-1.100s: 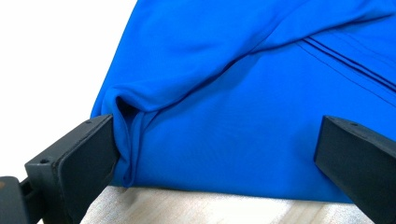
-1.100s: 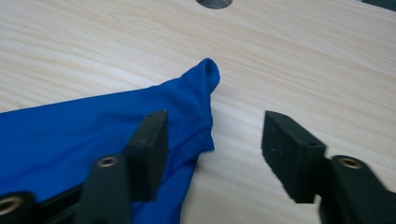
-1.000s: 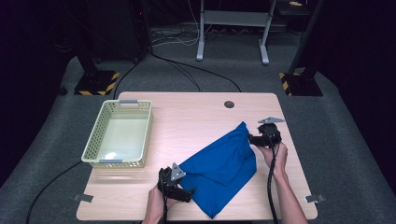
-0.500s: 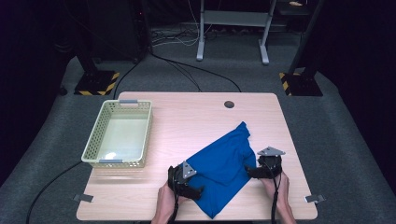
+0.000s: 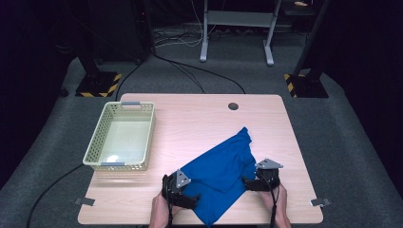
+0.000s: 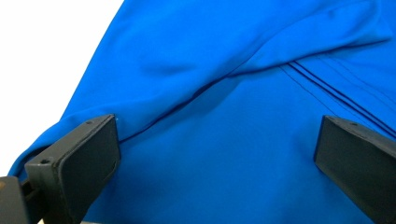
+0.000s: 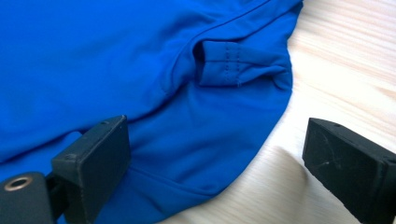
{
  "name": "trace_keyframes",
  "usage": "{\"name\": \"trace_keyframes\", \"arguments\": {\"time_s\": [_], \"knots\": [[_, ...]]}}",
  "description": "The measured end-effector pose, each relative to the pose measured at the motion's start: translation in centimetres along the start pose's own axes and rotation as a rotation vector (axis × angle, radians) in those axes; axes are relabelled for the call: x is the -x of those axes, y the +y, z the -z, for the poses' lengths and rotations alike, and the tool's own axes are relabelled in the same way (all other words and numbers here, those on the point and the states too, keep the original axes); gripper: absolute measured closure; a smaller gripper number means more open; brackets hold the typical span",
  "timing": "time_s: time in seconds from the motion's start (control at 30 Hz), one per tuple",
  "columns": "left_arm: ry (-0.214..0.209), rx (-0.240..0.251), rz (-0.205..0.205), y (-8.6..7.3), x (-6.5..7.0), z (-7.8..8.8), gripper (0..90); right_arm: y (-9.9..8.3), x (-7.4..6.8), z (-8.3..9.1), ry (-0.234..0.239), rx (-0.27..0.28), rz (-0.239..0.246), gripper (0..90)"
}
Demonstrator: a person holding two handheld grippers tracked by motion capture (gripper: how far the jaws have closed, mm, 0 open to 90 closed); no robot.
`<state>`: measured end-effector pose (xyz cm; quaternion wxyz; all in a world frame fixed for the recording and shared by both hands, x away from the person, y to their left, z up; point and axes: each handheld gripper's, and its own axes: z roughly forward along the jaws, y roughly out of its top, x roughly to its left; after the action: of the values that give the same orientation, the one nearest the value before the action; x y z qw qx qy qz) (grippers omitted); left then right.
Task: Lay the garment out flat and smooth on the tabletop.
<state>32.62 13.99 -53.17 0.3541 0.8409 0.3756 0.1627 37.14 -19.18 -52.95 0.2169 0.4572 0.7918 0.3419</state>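
Garment: a blue garment (image 5: 223, 173) of thin stretch fabric lies spread on the near right part of the counter (image 5: 190, 118), running on a slant from a far tip near the counter's middle down to a point at the near edge.
Fabric detail: the left gripper view shows a fold (image 6: 243, 70) crossing the cloth and fine dark stitch lines (image 6: 336, 88); the right gripper view shows a curved hem and a small stitched tab (image 7: 233, 63) lying on the cloth.
Left gripper: the left gripper (image 5: 178, 187) sits at the garment's near left edge, its body partly over the cloth; in its own view the two black jaws stand wide apart over blue fabric and press on nothing.
Right gripper: the right gripper (image 5: 259, 180) is at the garment's right edge (its grey plate faces up); its jaws have just been opening and now stand wide, one over the cloth's hem and one over bare wood, gripping nothing.
Hands: a hand holds each gripper from the near edge.
Basket: a pale yellow plastic basket (image 5: 95, 152) stands on the left side of the counter, well apart from the garment.
Counter: light wood, with a round cable hole (image 5: 233, 106) near the far edge.
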Motion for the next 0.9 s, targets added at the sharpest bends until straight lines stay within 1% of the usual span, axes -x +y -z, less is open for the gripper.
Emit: {"name": "trace_keyframes", "arguments": {"time_s": [0.1,0.2,0.3,0.37,0.43,0.5,0.53,0.57,0.6,0.67,0.7,0.77,0.83,0.87,0.9], "knots": [[0.011,0.0,0.013,-0.6,-0.2,0.6,0.0,0.2,-1.0,-0.2,0.018,0.001,0.015,6.7],[0.019,0.002,0.022,-1.0,-0.4,1.0,0.0,0.4,-1.6,-0.4,0.029,-0.001,0.024,6.7],[0.026,0.001,0.028,-1.2,-0.5,1.2,0.0,0.4,-1.7,-0.4,0.04,-0.003,0.024,6.4],[0.036,0.0,0.022,-0.9,-0.1,1.3,0.0,0.3,-1.4,-0.3,0.036,0.0,0.021,6.1],[0.029,0.015,0.012,-0.2,0.4,1.4,0.2,0.2,-1.1,-0.2,0.029,-0.001,0.016,6.1],[0.004,0.04,-0.012,1.0,1.4,1.3,0.7,0.0,-0.6,0.0,0.025,-0.004,0.002,6.2],[-0.009,0.044,-0.026,1.7,1.9,1.1,1.3,0.0,-0.4,0.1,0.027,-0.005,0.0,6.1],[-0.023,0.043,-0.048,2.5,2.6,0.6,1.8,-0.1,-0.3,0.1,0.03,-0.008,-0.005,6.2],[-0.033,0.039,-0.059,2.9,3.0,0.3,2.5,-0.1,-0.3,0.1,0.031,-0.009,-0.005,6.2],[-0.067,0.035,-0.08,3.9,3.7,-0.5,4.2,-0.2,-0.2,0.2,0.038,-0.01,-0.007,6.2],[-0.08,0.03,-0.093,4.4,4.2,-1.1,5.5,-0.2,-0.2,0.2,0.039,-0.011,-0.009,6.2],[-0.093,0.013,-0.118,5.2,4.9,-1.9,9.6,-0.2,-0.1,0.1,0.041,-0.013,-0.01,6.1],[-0.109,0.0,-0.129,5.6,5.4,-2.6,14.5,-0.2,-0.1,0.1,0.042,-0.013,-0.011,6.2],[-0.114,-0.01,-0.136,5.9,5.7,-3.0,15.0,-0.2,-0.1,0.1,0.042,-0.013,-0.011,6.2],[-0.119,-0.016,-0.143,6.1,6.0,-3.3,17.4,-0.2,-0.1,0.1,0.042,-0.013,-0.011,6.2]]}}
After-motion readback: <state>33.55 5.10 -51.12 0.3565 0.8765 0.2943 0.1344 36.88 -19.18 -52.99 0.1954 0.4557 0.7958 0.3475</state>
